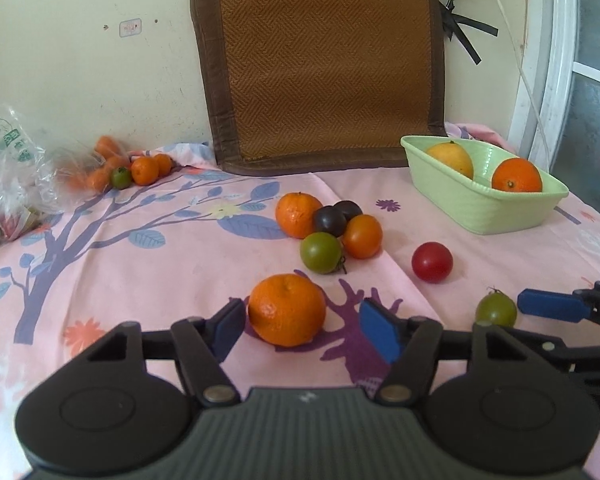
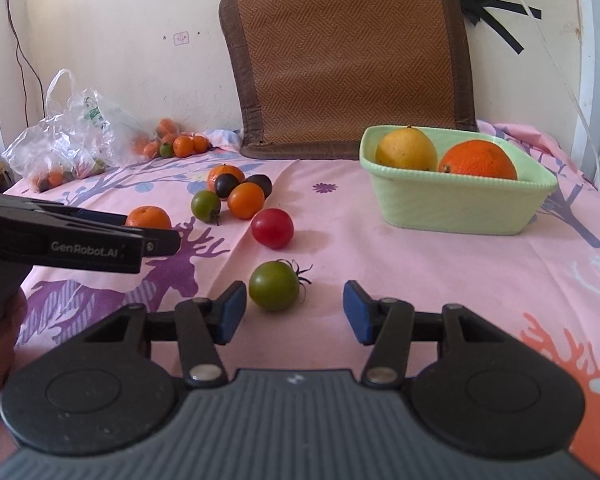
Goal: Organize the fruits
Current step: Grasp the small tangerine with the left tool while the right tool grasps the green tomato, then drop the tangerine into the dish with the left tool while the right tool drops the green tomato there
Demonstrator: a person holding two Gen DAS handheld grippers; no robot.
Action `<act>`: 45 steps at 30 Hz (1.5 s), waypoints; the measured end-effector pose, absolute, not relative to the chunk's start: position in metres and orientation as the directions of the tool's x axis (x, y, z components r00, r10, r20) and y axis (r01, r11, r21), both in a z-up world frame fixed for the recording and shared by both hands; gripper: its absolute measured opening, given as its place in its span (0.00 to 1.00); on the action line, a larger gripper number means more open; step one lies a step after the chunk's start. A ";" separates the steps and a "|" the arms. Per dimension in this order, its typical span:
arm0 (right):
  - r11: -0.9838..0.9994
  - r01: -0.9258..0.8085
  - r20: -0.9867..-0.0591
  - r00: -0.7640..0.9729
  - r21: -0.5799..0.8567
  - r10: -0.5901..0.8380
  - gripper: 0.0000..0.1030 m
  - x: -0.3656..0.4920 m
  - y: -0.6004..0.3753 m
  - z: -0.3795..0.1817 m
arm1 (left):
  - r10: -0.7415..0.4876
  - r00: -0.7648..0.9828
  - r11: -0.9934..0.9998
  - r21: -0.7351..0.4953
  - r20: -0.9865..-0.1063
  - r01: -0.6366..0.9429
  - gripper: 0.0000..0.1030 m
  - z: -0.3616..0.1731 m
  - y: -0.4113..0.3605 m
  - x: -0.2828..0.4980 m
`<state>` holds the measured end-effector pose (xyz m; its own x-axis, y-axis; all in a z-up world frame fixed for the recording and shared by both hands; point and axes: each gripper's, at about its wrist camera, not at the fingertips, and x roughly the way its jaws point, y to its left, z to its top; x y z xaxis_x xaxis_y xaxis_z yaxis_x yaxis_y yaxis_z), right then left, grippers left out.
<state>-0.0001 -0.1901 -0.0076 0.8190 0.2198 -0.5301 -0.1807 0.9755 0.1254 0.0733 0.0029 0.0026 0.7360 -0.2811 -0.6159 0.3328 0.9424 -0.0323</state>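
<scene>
Pink floral cloth [image 2: 380,264] under smooth round tomatoes [image 2: 274,286], dimpled mandarins [image 1: 286,310].

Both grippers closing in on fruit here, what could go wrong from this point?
1. The left gripper has a gap at its right pad; the mandarin may roll toward the tomato cluster.
2. The green tomato sits off-centre in the right gripper; it could get nudged away.
</scene>
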 end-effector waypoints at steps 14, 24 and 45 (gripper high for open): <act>0.973 -0.207 -0.494 0.838 0.102 0.230 0.29 0.002 -0.195 -0.004 | -0.367 0.727 0.917 -0.097 -0.580 0.386 0.40 0.021 -0.013 0.069; 0.997 -0.054 -0.351 0.934 0.059 0.071 0.30 0.031 -0.255 0.020 | -0.509 0.700 0.838 -0.103 -0.502 0.535 0.40 0.061 -0.102 0.108; 0.999 -0.041 -0.276 0.961 -0.025 0.032 0.34 0.046 -0.255 0.006 | -0.519 0.670 0.837 -0.155 -0.532 0.525 0.51 0.054 -0.127 0.151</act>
<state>0.0458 -0.2546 0.0060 0.9606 0.0322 -0.2760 -0.0405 0.9989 -0.0246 0.1509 -0.1265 0.0543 0.6695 -0.5188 -0.5316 0.5250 0.8368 -0.1553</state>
